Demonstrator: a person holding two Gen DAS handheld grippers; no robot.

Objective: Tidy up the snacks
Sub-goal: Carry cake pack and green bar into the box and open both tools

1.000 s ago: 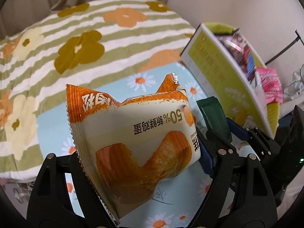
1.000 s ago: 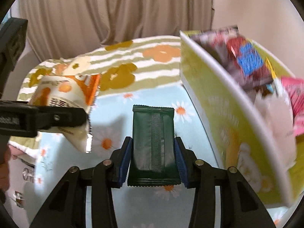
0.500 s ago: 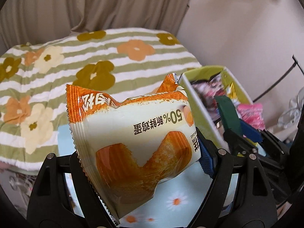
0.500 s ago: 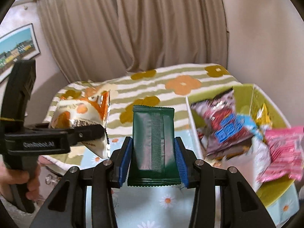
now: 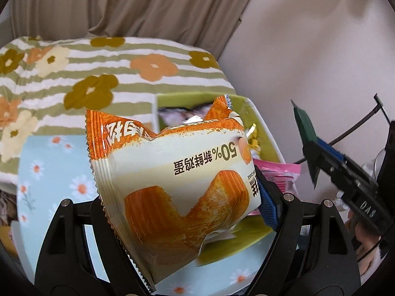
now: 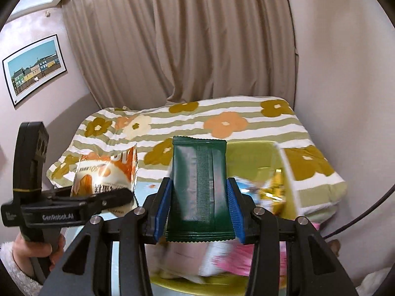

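Left tool [image 5: 182, 212] clamped on the orange cake packet [image 5: 172, 190], right tool [image 6: 200, 209] clamped on the dark green sachet [image 6: 200, 187]; each pack sits between blue pads, its top edge standing free above my fingers. A second ago the yellow-green box [image 5: 269, 135] presented its tall side wall to both cameras, with the daisy-print cloth [image 5: 49, 167] filling the foreground. Now both views look over that wall and into the box: I have lifted both packs up and across, so they hang above or just beside its open mouth. I read this as carry nearly complete, release pending.

Edges and room. The near rim of the box lies beneath the cake packet in the left view. The white wall [image 6: 288, 172] stands to the right of the sachet in the right view. The contents are already heaped: a pink packet [image 5: 281, 175], foil wrappers and blurred items under my right tool. Free depth inside therefore looks small, and a dropped pack may rest on top instead of settling. My two tools are near each other, side by side. Behind the box lies the striped floral bedding [image 6: 222, 123], with the room wall close on the right.
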